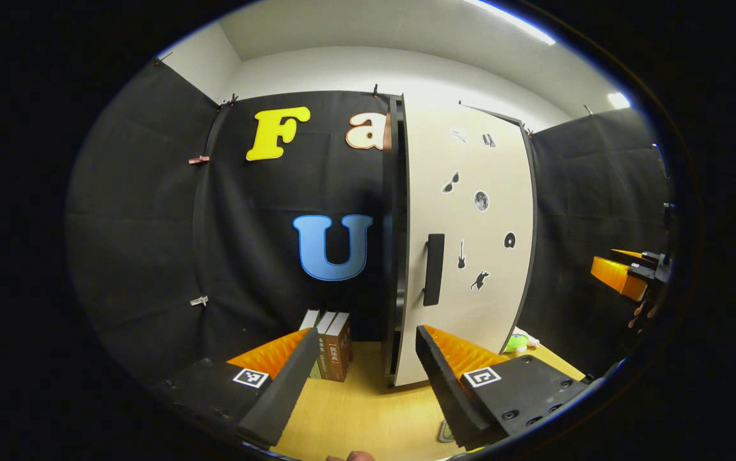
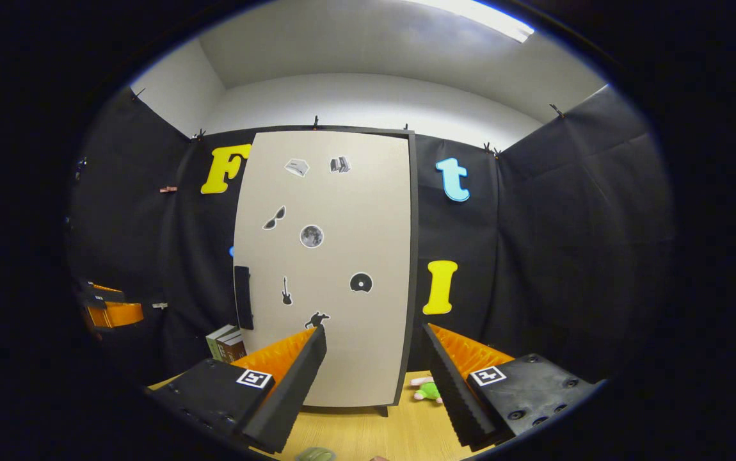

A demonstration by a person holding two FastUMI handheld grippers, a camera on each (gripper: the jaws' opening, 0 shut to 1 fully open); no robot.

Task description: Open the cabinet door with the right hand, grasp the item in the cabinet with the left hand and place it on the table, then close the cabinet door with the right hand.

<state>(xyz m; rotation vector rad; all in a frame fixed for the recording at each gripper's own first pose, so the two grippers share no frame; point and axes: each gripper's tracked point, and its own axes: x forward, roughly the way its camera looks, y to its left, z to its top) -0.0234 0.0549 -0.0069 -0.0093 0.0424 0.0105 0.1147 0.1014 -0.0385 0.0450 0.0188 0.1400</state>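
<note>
In the left gripper view the left gripper (image 1: 365,378) sits at the bottom centre with its jaws apart and nothing between them, pointed at the tall beige cabinet door with a black frame (image 1: 470,243), which stands right of centre; its black vertical bar handle (image 1: 433,269) is near its left edge. The door looks shut or very nearly so, seen almost edge-on. A short row of upright books (image 1: 331,346) stands on the pale wooden tabletop (image 1: 368,410) to the left of the cabinet, and a small green plush toy (image 1: 516,341) peeks out at the cabinet's lower right. The right gripper (image 1: 627,272) shows at the far right edge. In the right gripper view the right gripper (image 2: 374,378) is at bottom centre, jaws apart and empty, facing the door from the front, well short of the handle at the door's lower left. The item inside the cabinet is hidden, so I judge the task barely begun: opening, fetching, placing and closing all remain.
</note>
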